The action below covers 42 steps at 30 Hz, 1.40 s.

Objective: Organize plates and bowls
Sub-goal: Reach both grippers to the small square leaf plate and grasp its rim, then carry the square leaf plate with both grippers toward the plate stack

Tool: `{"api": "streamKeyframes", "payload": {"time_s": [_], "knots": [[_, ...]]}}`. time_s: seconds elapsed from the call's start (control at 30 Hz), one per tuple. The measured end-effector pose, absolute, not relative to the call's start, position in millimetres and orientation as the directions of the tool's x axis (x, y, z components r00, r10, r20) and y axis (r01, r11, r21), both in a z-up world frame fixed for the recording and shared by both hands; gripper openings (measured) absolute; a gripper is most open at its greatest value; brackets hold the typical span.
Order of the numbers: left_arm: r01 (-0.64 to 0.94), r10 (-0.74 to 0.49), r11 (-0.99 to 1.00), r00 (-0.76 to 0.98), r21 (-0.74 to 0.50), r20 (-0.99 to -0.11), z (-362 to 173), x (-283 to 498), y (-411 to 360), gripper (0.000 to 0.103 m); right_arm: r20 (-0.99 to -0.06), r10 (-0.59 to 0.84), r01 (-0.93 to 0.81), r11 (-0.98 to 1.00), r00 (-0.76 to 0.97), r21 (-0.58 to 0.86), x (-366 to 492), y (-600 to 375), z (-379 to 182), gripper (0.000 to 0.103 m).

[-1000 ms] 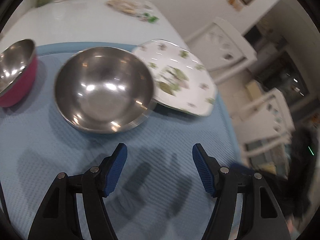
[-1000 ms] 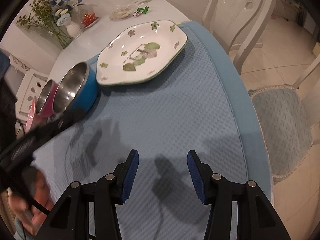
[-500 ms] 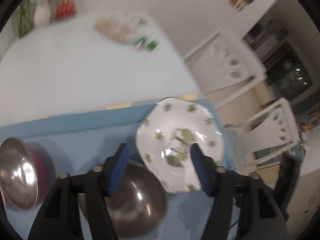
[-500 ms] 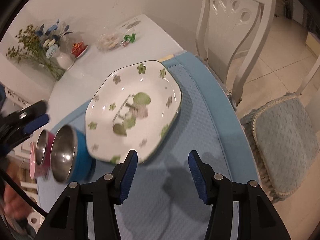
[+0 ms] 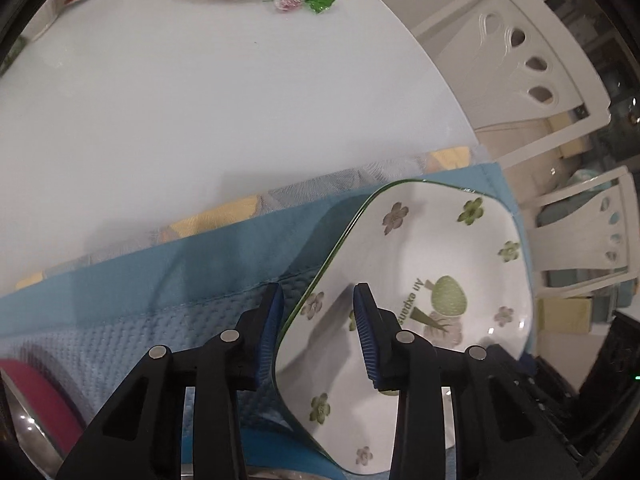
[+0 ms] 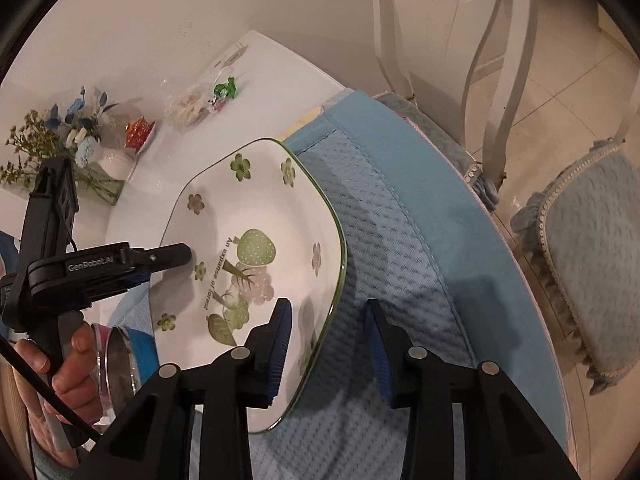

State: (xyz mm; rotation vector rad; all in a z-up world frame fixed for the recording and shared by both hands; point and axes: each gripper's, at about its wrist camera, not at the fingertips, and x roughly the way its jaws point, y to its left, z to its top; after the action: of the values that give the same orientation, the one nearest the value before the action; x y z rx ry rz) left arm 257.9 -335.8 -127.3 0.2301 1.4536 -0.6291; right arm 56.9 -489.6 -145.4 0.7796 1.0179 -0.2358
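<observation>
The right gripper (image 6: 326, 344) stood open astride the near right rim of the white square ceramic plate with green flowers (image 6: 256, 240), on the blue waffle-weave mat (image 6: 400, 248). Farther left, the left gripper (image 5: 318, 322) straddled its opposite rim, not visibly clamped.

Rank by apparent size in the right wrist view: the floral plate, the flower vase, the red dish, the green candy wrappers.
1. floral plate, largest, though nearest the camera.
2. flower vase.
3. red dish.
4. green candy wrappers, smallest, but farthest, so uncertain.
</observation>
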Motion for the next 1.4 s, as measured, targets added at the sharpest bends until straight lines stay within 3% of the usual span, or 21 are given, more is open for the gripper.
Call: {"api": "streamKeyframes", "payload": {"time_s": [0.13, 0.27, 0.53, 0.83, 1.07, 1.4], "knots": [[0.572, -0.237, 0.8, 0.021, -0.182, -0.971, -121.6, 246.3, -339.8, 0.032, -0.835, 0.168, 0.468, 0.762, 0.524, 0.447, 62.9, -484.4, -143.1, 0.027], [0.626, -0.205, 0.769, 0.046, -0.132, -0.978, -116.1, 224.8, -342.9, 0.034, -0.863, 0.123, 0.437, 0.821, 0.49, 0.366, 63.4, -478.9, -142.1, 0.027], [0.679, -0.225, 0.72, 0.034, -0.143, -0.974, -110.7, 162.0, -335.4, 0.034, -0.889, 0.107, 0.358, 0.889, 0.445, 0.287, 37.9, -487.0, -140.0, 0.027], [0.734, -0.263, 0.657, 0.01, -0.172, -0.965, -93.6, 93.3, -319.2, 0.034, -0.884, 0.181, 0.318, 0.887, 0.431, 0.336, -11.3, -501.4, -141.1, 0.027], [0.697, -0.289, 0.671, -0.064, -0.251, -0.955, -102.8, 40.8, -287.1, 0.034, -0.901, 0.171, 0.293, 0.907, 0.398, 0.302, -47.2, -486.5, -135.8, 0.028], [0.545, -0.34, 0.76, -0.13, -0.354, -0.931, -122.7, -42.5, -176.2, 0.034, -0.901, 0.213, 0.188, 0.935, 0.378, 0.3, -100.5, -416.8, -121.4, 0.028]]}}
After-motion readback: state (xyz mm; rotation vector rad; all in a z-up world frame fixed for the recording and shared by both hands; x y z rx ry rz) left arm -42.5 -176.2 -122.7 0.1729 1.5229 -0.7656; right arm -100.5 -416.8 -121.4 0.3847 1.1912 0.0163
